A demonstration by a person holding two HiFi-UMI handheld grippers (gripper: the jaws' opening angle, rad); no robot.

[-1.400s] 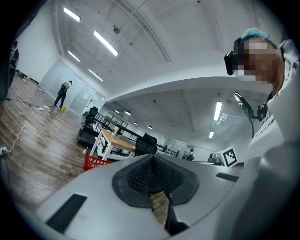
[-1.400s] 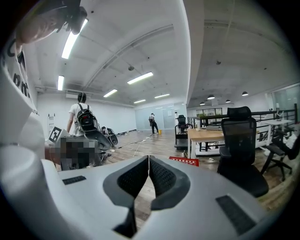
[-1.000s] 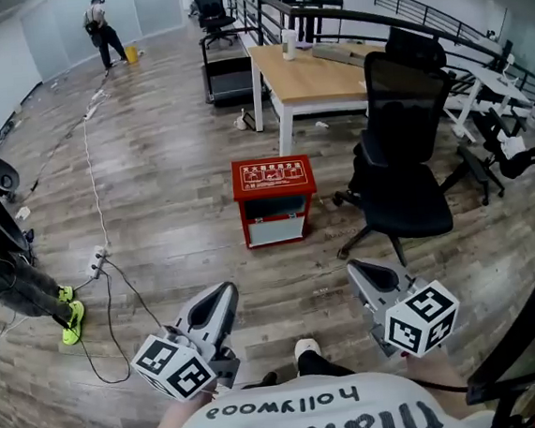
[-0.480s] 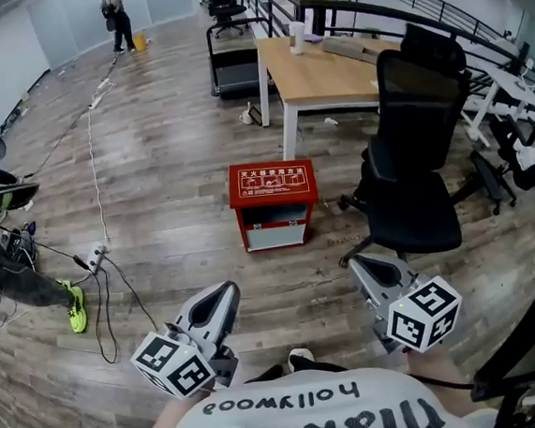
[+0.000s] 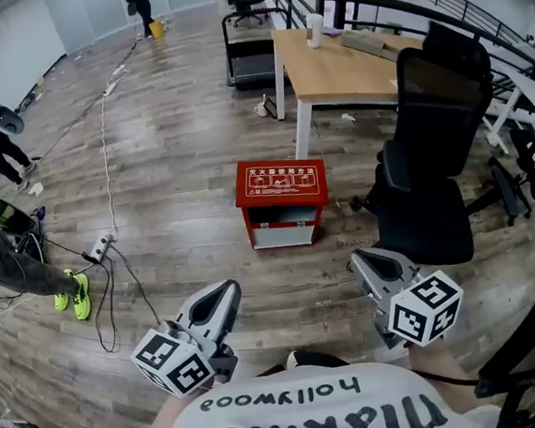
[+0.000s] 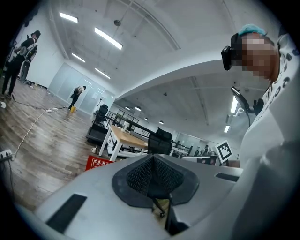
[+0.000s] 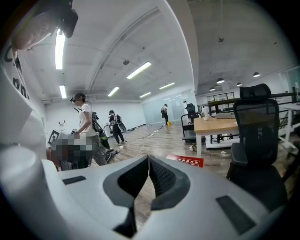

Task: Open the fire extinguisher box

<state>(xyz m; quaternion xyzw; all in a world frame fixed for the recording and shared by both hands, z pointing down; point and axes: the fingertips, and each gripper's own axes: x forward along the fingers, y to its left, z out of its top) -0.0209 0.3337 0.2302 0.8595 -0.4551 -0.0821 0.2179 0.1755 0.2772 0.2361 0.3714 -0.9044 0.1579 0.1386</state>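
Approach stage only, box not reached yet. Left gripper and right gripper are pressed together, empty; it likely must be neared next.

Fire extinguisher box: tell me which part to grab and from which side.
Probably the front edge of its red lid, coming from the near side. The fire extinguisher box stands upright on the floor with its windowed front facing you, and the lid's lip seems to overhang that face.
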